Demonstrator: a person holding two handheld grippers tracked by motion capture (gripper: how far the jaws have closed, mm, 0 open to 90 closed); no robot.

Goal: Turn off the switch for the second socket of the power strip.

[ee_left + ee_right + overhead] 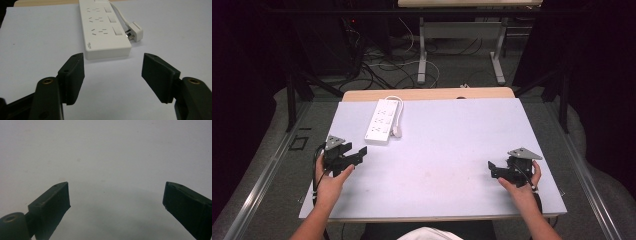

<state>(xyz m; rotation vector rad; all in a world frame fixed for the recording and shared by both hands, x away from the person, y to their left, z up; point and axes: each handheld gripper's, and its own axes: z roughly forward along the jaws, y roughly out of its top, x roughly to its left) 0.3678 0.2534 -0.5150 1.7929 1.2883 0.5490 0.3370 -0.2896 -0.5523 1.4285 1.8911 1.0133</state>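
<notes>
A white power strip [383, 121] lies flat on the pale bench [447, 160] toward ten o'clock from the bench's middle, its cord looping round the far end and its plug [396, 131] resting on the bench just beside its right edge. The left claw [357, 155], held in a hand [329, 182] at about eight o'clock, has its jaws spread apart with nothing between them, and in the left gripper view the strip's near end [107, 51] sits just beyond them at twelve o'clock with bare bench between. The right claw [493, 169] sits at four o'clock, well apart from the strip, jaws wide apart over bare bench [112, 165], and beyond the far edge cables [382, 67] and a table's legs [422, 55] stand on the floor.
</notes>
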